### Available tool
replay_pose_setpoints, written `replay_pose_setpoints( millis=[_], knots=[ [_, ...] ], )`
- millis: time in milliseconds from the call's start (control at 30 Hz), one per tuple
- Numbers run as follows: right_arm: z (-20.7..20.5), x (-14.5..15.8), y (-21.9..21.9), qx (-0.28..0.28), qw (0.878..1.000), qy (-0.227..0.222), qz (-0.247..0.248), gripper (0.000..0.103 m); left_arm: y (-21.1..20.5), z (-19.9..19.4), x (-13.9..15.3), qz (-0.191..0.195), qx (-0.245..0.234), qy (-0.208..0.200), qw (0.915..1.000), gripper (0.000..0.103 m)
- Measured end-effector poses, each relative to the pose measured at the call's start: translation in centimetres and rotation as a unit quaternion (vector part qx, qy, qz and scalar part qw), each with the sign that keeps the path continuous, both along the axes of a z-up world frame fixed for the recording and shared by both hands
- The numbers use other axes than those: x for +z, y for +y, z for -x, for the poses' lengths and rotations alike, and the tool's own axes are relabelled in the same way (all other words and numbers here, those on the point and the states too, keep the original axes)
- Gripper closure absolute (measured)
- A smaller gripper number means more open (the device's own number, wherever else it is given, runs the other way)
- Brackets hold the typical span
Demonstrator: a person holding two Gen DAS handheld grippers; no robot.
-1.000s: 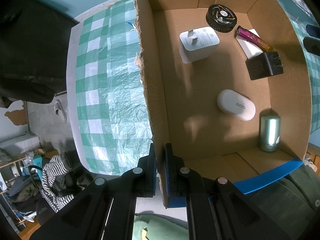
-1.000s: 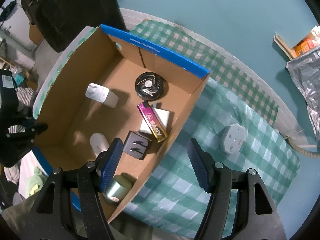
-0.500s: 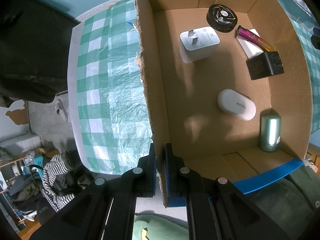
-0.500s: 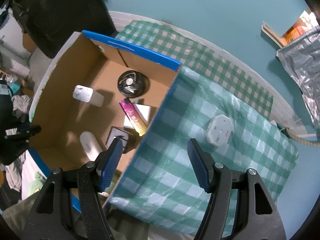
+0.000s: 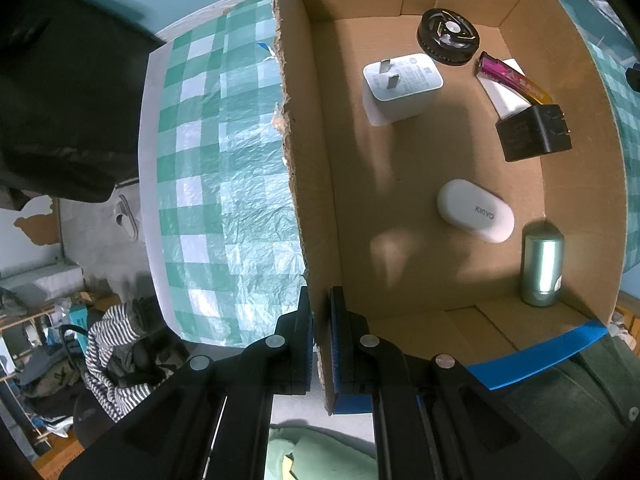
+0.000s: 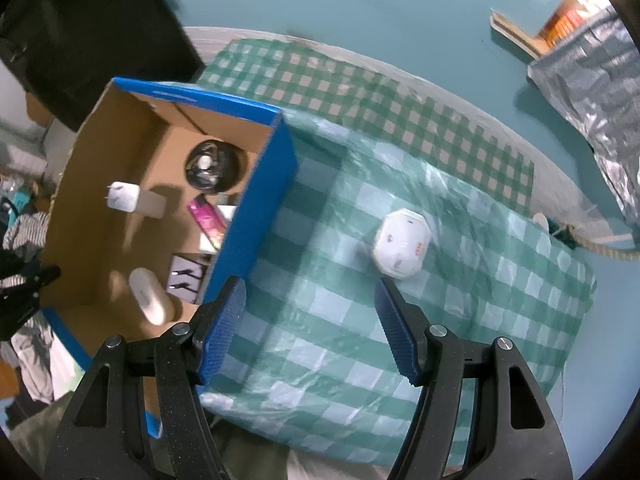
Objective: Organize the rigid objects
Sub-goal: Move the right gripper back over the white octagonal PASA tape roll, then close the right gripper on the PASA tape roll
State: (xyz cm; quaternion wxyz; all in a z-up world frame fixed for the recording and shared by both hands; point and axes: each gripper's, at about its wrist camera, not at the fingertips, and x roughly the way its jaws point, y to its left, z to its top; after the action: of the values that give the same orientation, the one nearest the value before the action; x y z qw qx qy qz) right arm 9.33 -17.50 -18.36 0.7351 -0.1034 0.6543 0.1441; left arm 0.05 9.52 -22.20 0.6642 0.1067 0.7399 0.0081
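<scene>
My left gripper [image 5: 321, 320] is shut on the torn side wall of the cardboard box [image 5: 308, 184]. Inside lie a white plug adapter [image 5: 400, 88], a black round fan [image 5: 448, 36], a pink-gold bar [image 5: 512, 78], a black charger [image 5: 532, 134], a white oval case [image 5: 476, 210] and a green cylinder [image 5: 542, 268]. My right gripper [image 6: 310, 320] is open and empty above the checked cloth, right of the box [image 6: 260, 200]. A white octagonal device [image 6: 402, 242] lies on the cloth just beyond the right finger.
The green checked tablecloth [image 6: 460, 280] covers the table; its front edge is close below my right gripper. A silver foil bag [image 6: 592, 52] and a rope [image 6: 600, 246] lie at the far right. Clothes and clutter [image 5: 100, 352] sit on the floor left of the table.
My right gripper has swung to the right, from over the box to over the cloth, and nearer the white octagonal device. My left gripper and the box have not moved.
</scene>
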Motion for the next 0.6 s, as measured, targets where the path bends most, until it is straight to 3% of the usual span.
replay_pose_setpoints(
  millis=[600],
  knots=[
    [-4.4, -6.0, -7.3, -0.134, 0.989, 0.054, -0.003, 0.036, 0.2, -0.1, -0.1, -0.003, 0.015, 0.004, 0.9999, 0.096]
  ],
)
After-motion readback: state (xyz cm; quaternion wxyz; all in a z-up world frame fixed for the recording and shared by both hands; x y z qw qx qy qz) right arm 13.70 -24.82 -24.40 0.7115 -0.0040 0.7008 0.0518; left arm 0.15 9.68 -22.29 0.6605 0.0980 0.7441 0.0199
